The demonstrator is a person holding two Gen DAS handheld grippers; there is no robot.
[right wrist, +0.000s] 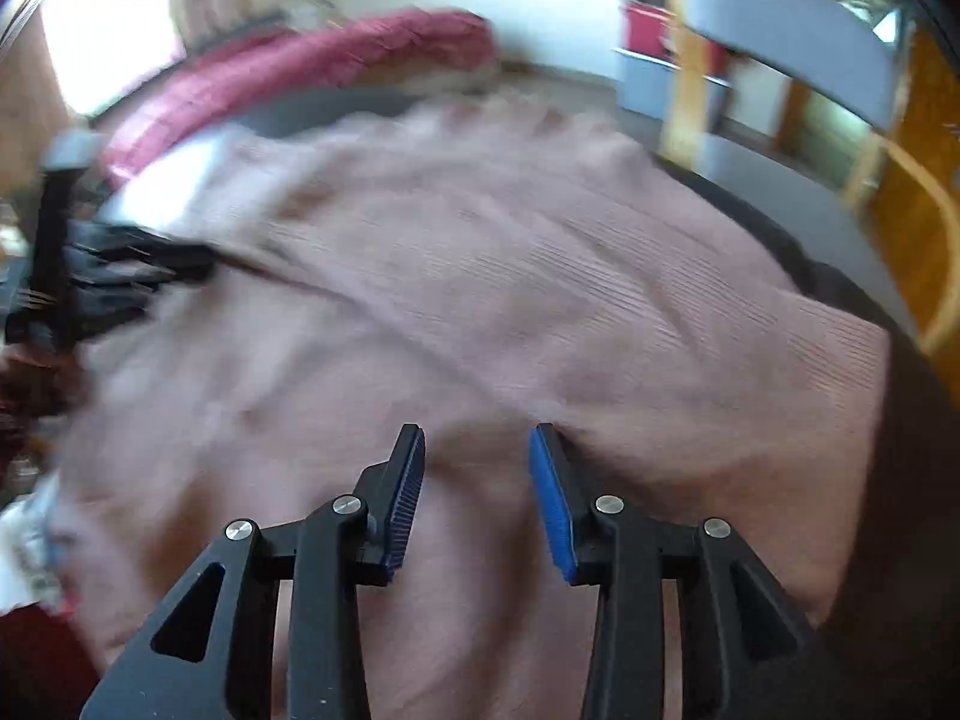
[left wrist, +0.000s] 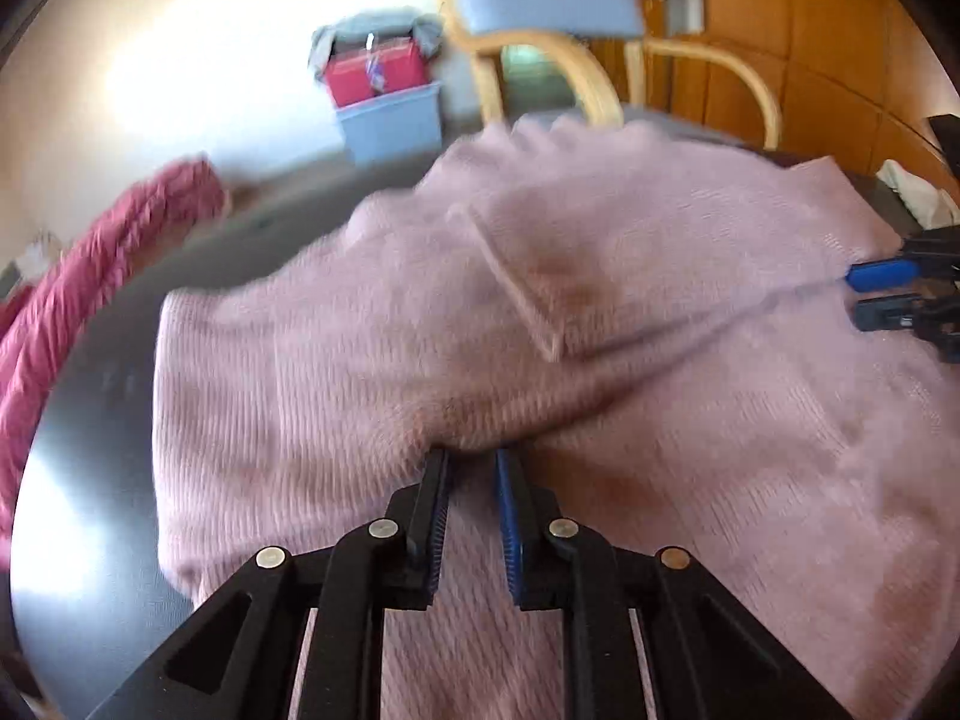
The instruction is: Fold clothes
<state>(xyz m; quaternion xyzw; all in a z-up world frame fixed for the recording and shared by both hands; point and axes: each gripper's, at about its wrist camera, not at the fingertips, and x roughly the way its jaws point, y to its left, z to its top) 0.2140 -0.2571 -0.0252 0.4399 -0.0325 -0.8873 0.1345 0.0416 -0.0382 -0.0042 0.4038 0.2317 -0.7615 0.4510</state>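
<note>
my left gripper (left wrist: pixel 471 462) is clenched on a fold of the pink sweater (left wrist: pixel 600 312), which covers most of the dark table (left wrist: pixel 90 480). my right gripper (right wrist: pixel 477 450) hangs released over it. pulling one-handed could drag the knit crooked toward the table's edge.

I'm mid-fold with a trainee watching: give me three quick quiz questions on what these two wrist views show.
1. True or false: the left hand-held gripper has pink fabric between its fingers.
2. Which garment lies beyond the pink knit sweater on the dark table? A) a red one B) a green one
3. Fill in: the right hand-held gripper has its jaws ____.

Key: 1 true; 2 A, the red garment; 3 open.
</note>
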